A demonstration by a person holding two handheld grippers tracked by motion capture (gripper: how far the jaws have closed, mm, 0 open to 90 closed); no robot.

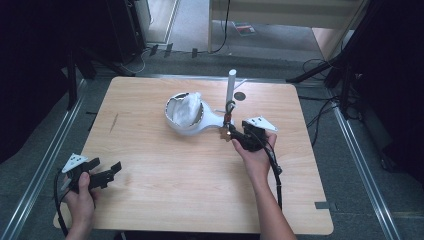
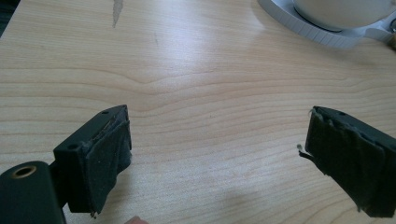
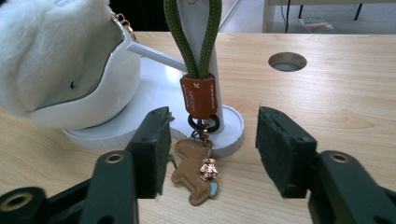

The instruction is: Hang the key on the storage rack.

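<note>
A green-looped keychain (image 3: 198,95) with tan leather charm hangs on the white post, charm touching the table.

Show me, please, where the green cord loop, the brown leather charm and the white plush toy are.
green cord loop (image 3: 183,46), right gripper view, on its left strand beside the white post.
brown leather charm (image 3: 187,164), right gripper view, on its flat body lying on the table.
white plush toy (image 3: 51,46), right gripper view, on its furry middle.

We're pretty sure it's a lab or test rig: lone wooden counter (image 1: 150,200) framed by metal rails (image 1: 45,165), black stands (image 1: 72,75), cables (image 1: 320,107) across grey floor (image 1: 370,200).
</note>
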